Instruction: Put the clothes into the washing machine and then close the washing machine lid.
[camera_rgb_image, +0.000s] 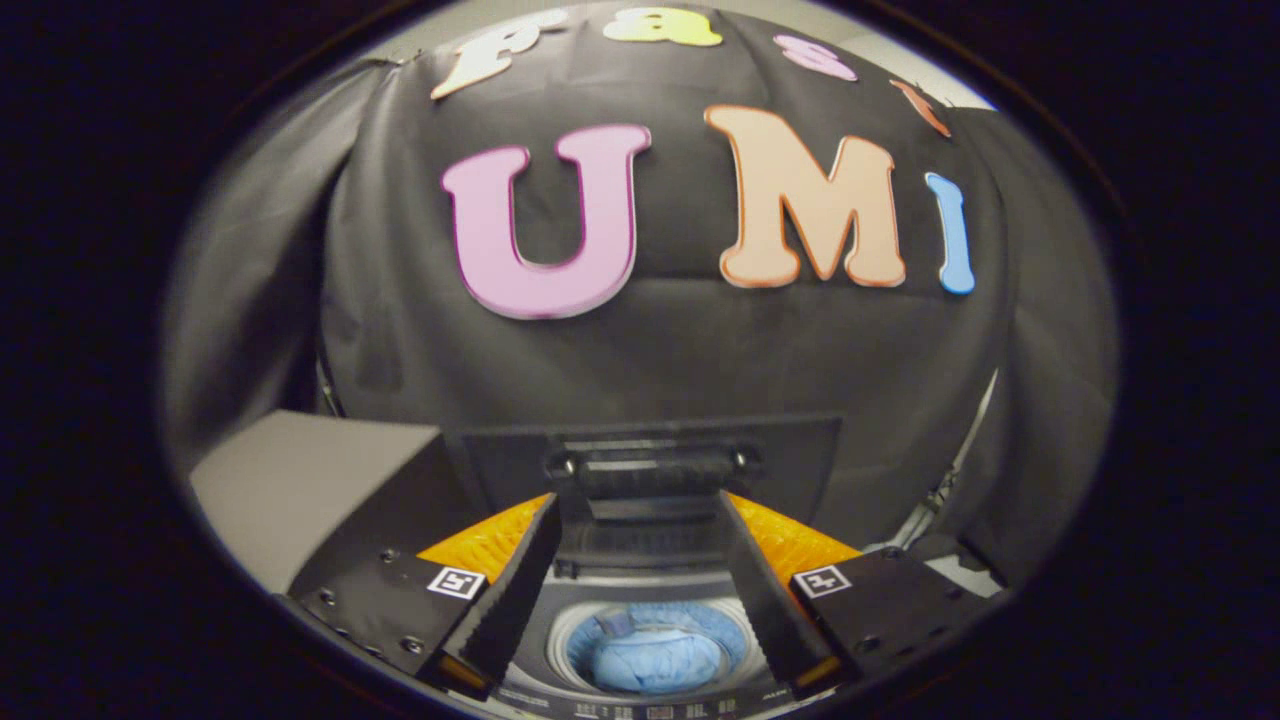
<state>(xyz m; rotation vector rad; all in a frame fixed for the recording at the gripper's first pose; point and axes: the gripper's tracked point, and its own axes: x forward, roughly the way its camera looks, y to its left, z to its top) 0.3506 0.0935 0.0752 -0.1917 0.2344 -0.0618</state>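
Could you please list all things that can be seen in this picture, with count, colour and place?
washing machine: one, grey top with a round drum opening, below and between the fingers.
lid: one, dark, standing open and upright behind the drum, with a dark handle bar between the fingertips.
clothes: one bundle, light blue, lying inside the drum.
cloth wall: one, black, behind the machine.
grey surface: one, grey, beside the machine, beyond the left finger.
gripper: one, open, fingers apart on either side of the lid's handle; whether they touch it I cannot tell.
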